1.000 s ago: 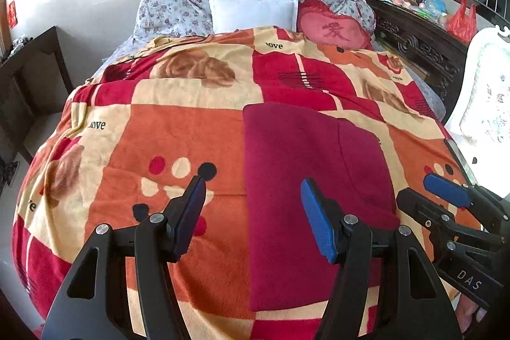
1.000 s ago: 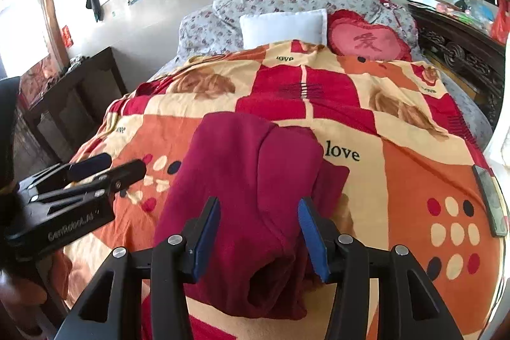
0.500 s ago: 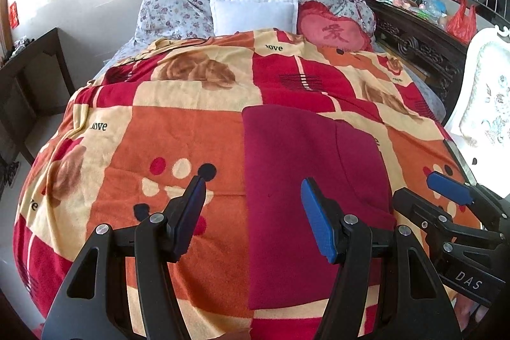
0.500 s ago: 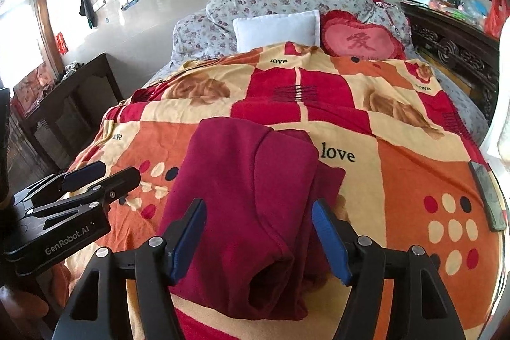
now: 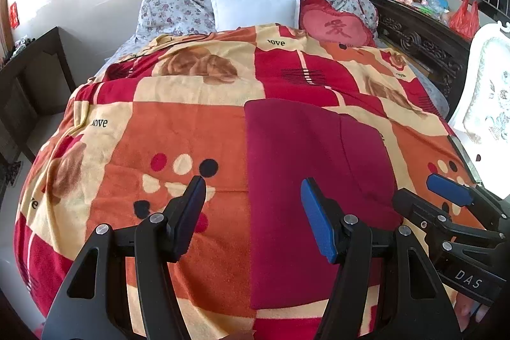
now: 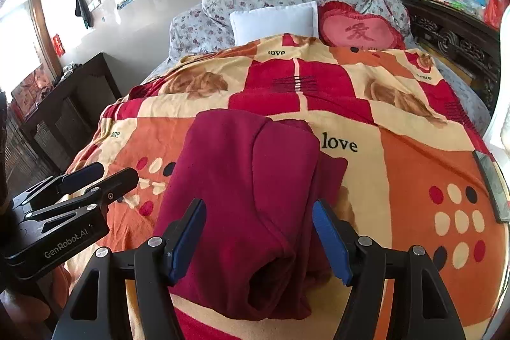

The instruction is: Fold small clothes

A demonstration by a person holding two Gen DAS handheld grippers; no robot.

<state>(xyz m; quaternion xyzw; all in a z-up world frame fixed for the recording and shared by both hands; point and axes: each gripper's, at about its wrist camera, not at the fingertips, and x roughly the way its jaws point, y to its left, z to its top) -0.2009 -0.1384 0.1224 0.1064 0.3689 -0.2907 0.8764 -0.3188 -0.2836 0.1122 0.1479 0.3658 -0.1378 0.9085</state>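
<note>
The maroon garment (image 6: pixel 242 196) is lying folded lengthwise near the bed's (image 5: pixel 178 136) foot edge. Both the left tongs (image 5: pixel 251 206) and right tongs (image 6: pixel 258 231), just opened wider, are being held open, gripping nothing; a crosswise fold is probably remaining.

Your left gripper (image 5: pixel 253 203) hovers, jaws apart and empty. At its three o'clock, your right gripper (image 6: pixel 258 223) has just been opening, nothing between its jaws.

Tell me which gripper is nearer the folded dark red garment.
Right. The right gripper hangs over the folded dark red garment, fingers open astride it; the left gripper sits at its left edge.
</note>
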